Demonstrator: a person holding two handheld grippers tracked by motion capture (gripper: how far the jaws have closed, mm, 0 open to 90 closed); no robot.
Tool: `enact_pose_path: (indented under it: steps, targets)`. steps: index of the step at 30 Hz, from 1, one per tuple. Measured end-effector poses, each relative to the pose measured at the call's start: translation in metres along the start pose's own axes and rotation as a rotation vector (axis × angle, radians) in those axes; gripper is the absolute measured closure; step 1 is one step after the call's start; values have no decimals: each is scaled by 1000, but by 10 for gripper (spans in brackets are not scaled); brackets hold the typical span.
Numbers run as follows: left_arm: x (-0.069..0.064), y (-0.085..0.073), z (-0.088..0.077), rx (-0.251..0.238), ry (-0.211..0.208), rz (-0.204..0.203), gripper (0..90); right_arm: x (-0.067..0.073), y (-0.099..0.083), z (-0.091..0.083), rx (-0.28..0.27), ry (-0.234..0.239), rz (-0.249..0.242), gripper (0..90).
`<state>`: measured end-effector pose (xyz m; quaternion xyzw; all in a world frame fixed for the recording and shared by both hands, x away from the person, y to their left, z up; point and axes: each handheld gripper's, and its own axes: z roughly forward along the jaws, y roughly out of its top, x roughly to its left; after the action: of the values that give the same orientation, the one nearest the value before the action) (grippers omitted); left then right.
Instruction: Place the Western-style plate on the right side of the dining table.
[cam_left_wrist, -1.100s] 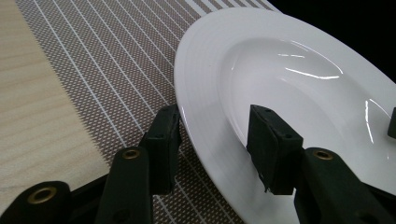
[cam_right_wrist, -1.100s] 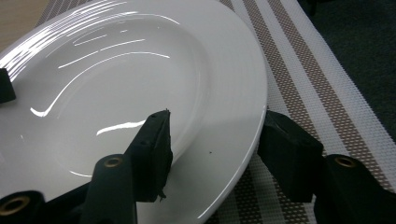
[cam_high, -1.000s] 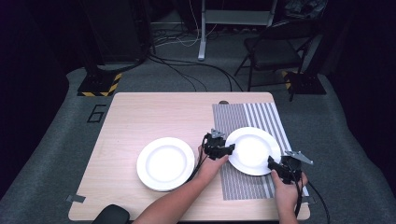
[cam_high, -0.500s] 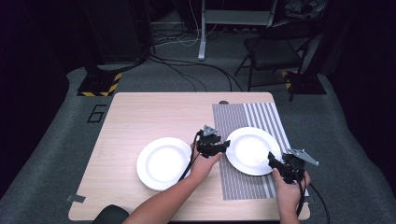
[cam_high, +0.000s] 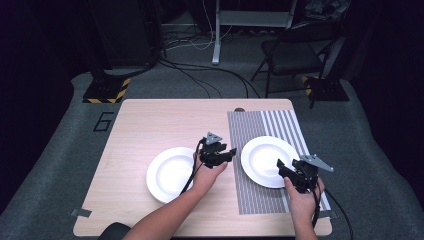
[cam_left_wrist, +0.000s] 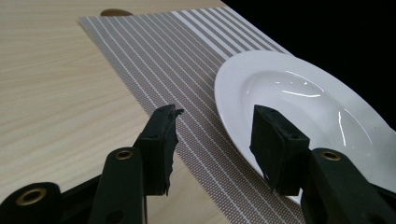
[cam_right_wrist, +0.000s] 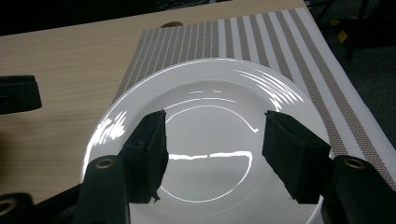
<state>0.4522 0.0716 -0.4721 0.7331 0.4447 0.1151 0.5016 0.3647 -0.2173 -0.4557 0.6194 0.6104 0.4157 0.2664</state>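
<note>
We saw a glossy round white plate (cam_high: 269, 161) on the striped grey placemat (cam_high: 260, 130), right side of the table (cam_high: 150, 125). Our left tool (cam_left_wrist: 215, 128) and right tool (cam_right_wrist: 212, 140) gaped wide, empty.

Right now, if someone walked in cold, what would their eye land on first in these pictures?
Two round glossy white plates on the pale wooden table: one plate on the striped grey placemat at the right, the other plate on bare wood at the left. Next, the black hand-held grippers: the left gripper open between the plates, the right gripper open at the mat plate's near rim.
</note>
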Motion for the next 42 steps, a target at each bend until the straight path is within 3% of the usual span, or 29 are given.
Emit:
enact_pose_path:
  steps: [3,11,13,22,27,32,42]
  targets:
    - [4,2,-9,-18,12,-12,505,8,4,0,-2,23,-21,393]
    - [16,8,-43,-58,43,0,507,28,14,6,5,66,-54,395]
    - [25,11,-58,-75,57,-5,508,40,17,10,14,91,-73,395]
    - [48,12,-96,-123,128,-23,510,72,22,11,29,159,-133,394]
    - [58,8,-112,-131,156,-20,510,81,19,9,36,196,-152,392]
    - [76,-2,-136,-121,222,-39,510,87,18,7,37,229,-167,391]
    - [102,-16,-174,-148,283,-81,510,88,9,5,43,261,-154,390]
